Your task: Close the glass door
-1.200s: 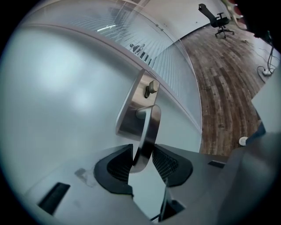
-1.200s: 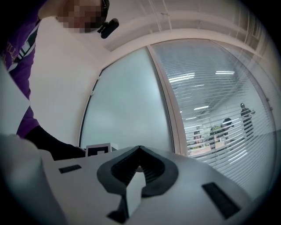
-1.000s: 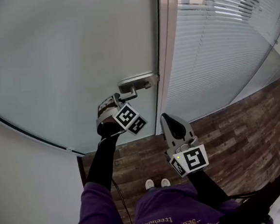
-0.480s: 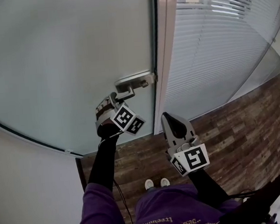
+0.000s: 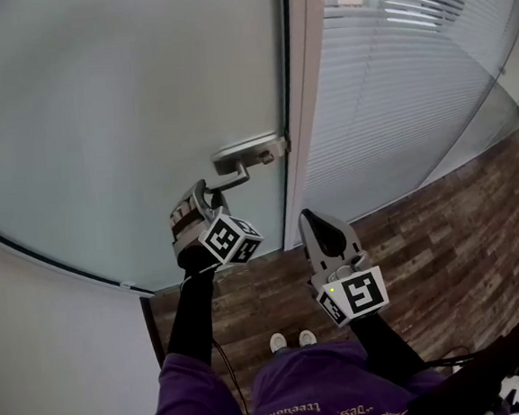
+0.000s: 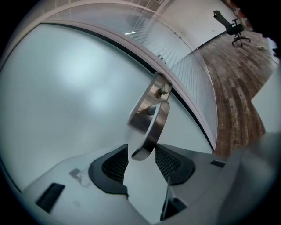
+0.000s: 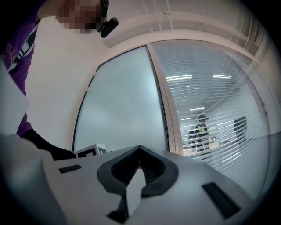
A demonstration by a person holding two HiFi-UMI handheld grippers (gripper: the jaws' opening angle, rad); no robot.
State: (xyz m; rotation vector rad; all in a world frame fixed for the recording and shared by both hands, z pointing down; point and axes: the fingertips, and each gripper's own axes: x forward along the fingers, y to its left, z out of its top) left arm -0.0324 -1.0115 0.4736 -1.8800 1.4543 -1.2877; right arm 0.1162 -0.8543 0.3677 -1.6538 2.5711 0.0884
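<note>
Floor (image 5: 443, 240): dark wood planks, mixed brown tones. Plain white wall (image 5: 47, 356) at left side. At right, glass partition (image 5: 395, 100) covered with white horizontal blinds, pale frame post (image 5: 303, 108) just beside. Strip lights (image 7: 178, 77) glow behind blinds. Black office chair (image 6: 232, 27) far off on floor. Light soft, even.

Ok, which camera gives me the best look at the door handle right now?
The left gripper view: the door handle is close up, lever tip between the left gripper jaws, which have just been opening. Head view shows it small, from above; right gripper view misses it.
</note>
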